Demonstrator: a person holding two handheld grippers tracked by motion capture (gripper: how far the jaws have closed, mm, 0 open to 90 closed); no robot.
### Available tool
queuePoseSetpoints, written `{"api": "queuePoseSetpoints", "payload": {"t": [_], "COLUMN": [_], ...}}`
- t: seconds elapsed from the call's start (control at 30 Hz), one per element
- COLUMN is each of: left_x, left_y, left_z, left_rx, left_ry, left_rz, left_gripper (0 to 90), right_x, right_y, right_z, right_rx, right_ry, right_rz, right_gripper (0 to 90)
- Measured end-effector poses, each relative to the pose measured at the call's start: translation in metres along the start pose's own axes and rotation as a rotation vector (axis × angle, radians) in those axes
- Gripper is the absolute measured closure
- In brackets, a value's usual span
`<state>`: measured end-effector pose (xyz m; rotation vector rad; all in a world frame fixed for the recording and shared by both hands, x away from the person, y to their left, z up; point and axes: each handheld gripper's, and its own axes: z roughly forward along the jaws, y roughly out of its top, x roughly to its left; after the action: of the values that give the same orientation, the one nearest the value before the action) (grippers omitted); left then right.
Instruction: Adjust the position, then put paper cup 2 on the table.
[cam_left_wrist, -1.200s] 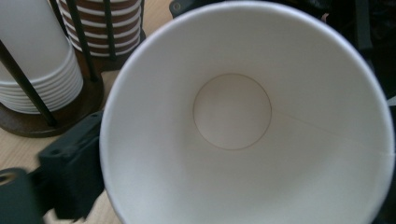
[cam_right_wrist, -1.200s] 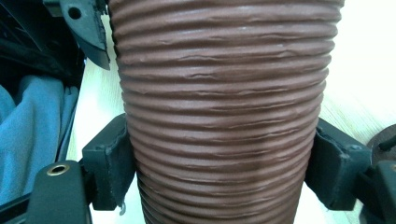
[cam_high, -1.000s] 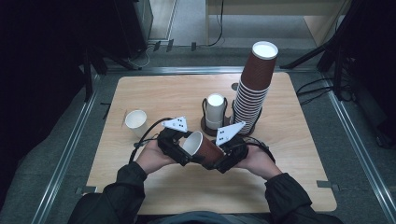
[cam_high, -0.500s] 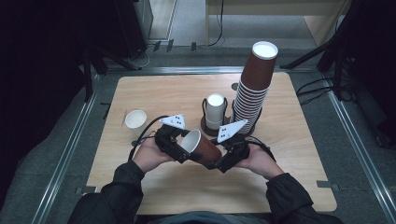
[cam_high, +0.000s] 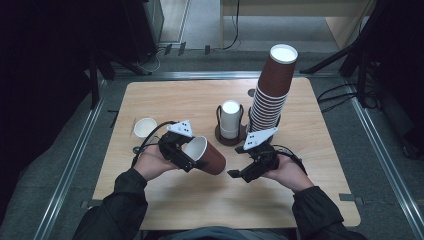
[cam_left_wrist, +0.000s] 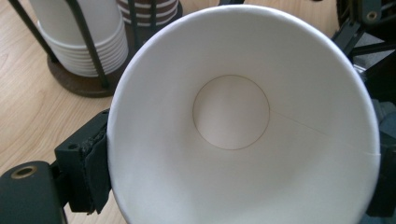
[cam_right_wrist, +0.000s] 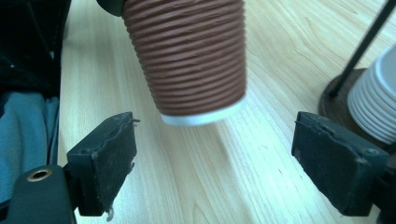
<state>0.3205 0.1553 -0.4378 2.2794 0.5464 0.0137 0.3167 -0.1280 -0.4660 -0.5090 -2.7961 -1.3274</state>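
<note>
Between the pads of the left gripper (cam_high: 187, 155) sits the rim of a brown ribbed paper cup (cam_high: 207, 156), held on its side above the table (cam_high: 150, 200), mouth toward the left hand. The right gripper (cam_high: 240, 173) stands wide with nothing in it, its jaws either side of the cup's base and apart from it. The cup looks light and thin-walled, so a hard squeeze would likely buckle it; the ribbed wall should give good purchase. Taking it low on the wall near the stiff base seems safest. Beyond stand a tall stack of cups (cam_high: 270, 95) and a holder of white cups (cam_high: 230, 120).
</note>
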Motion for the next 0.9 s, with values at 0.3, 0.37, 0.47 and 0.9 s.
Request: {"api": "queuePoseSetpoints", "payload": {"t": [0.3, 0.37, 0.47, 0.9], "left_x": [0.003, 0.003, 0.005, 0.017], "left_y": [-0.005, -0.006, -0.007, -0.022], "left_z": [-0.006, -0.008, -0.010, -0.026], "left_rx": [0.044, 0.049, 0.064, 0.122], "left_ry": [0.018, 0.020, 0.018, 0.055], "left_rz": [0.012, 0.010, 0.013, 0.002], "left_gripper": [7.6, 7.6, 7.6, 7.5], "right_x": [0.002, 0.003, 0.003, -0.004], "right_y": [-0.006, -0.007, -0.009, -0.015], "right_z": [-0.004, -0.005, -0.008, -0.019], "right_rx": [0.009, 0.013, 0.019, -0.009], "right_ry": [-0.049, -0.054, -0.065, -0.115], "right_rz": [0.035, 0.035, 0.038, 0.061], "right_gripper": [14.8, 14.8, 14.8, 15.7]}}
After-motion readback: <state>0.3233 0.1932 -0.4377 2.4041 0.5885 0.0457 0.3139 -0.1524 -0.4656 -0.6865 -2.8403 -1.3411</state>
